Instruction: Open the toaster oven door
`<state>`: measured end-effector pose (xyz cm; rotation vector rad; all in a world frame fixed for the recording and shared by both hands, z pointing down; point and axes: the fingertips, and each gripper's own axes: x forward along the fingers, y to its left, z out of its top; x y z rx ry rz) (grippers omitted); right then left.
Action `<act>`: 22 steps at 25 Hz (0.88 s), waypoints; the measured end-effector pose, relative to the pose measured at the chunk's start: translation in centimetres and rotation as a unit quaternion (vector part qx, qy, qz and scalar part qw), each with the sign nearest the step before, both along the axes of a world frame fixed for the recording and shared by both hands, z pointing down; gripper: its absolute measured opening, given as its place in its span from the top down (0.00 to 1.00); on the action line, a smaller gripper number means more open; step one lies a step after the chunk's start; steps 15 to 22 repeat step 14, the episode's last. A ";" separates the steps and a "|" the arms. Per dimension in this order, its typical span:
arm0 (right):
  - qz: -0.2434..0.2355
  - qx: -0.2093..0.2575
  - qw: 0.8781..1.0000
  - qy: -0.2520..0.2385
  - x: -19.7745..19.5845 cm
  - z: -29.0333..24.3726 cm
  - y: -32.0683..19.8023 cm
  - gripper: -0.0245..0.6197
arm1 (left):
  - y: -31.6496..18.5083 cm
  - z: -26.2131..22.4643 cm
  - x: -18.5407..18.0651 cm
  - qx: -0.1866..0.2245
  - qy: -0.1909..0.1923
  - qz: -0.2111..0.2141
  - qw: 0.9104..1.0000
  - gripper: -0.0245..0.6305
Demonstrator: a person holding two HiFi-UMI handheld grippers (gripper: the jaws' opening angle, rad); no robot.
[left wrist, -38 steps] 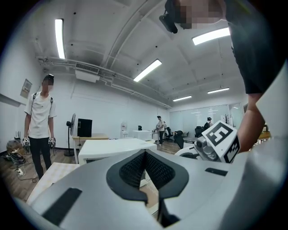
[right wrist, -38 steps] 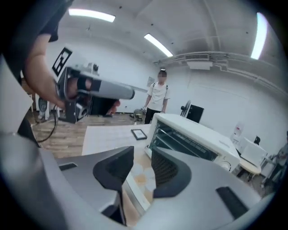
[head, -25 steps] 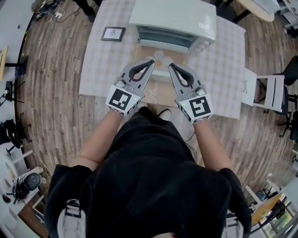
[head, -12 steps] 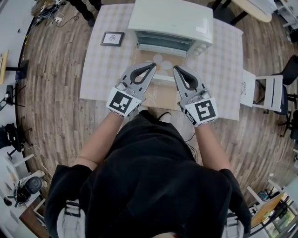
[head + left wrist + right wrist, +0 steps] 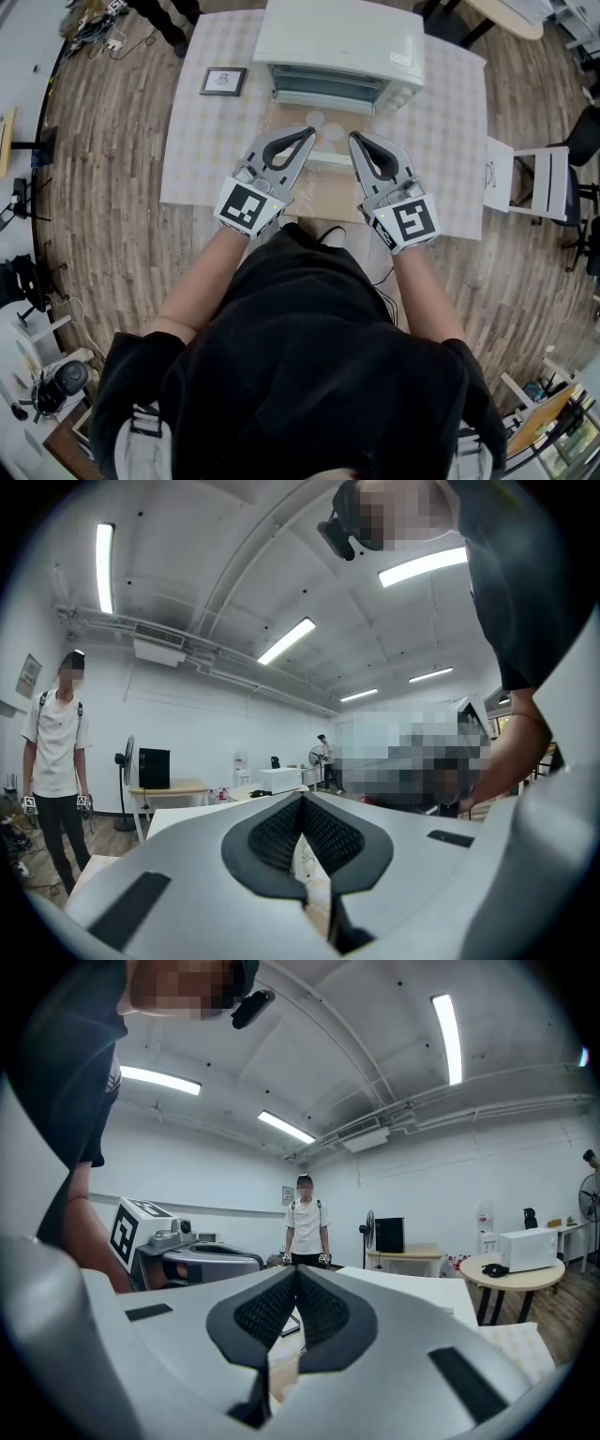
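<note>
The toaster oven (image 5: 342,42) sits at the far middle of the table (image 5: 206,141), facing the left gripper (image 5: 307,132) and right gripper (image 5: 354,139), both pinched together on nothing just near of it, so those closed tips could skid off its front or shove the oven backward rather than opening it.

One white box-shaped toaster oven (image 5: 342,47) stands on one worktop covered in pale checked cloth (image 5: 202,150). On that worktop lie one small dark-framed picture (image 5: 224,81) and one brown flower-printed mat (image 5: 323,192). There are two grey hand-held grippers, the left gripper (image 5: 308,131) and the right gripper (image 5: 353,137). Each has two fingers (image 5: 265,139) and one black-and-white marker cube (image 5: 246,206), making four fingers and two cubes.
</note>
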<state>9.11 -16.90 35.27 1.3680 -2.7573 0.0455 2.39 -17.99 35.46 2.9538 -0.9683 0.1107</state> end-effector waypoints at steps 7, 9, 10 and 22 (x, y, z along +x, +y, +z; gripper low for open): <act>0.000 -0.002 1.000 0.000 0.0 0.2 -0.1 0.94 | -0.2 -0.1 0.0 0.013 0.002 0.004 1.000 0.94; -0.001 -0.002 1.000 -0.001 0.0 0.3 0.0 0.94 | -0.2 0.0 -0.1 0.018 0.003 0.004 1.000 0.94; -0.001 -0.001 1.000 -0.001 0.0 0.3 0.0 0.94 | -0.2 0.0 -0.1 0.021 0.004 0.004 1.000 0.94; -0.001 -0.002 1.000 -0.001 0.1 0.4 0.0 0.94 | -0.4 -0.1 0.1 0.048 0.007 0.008 0.999 0.94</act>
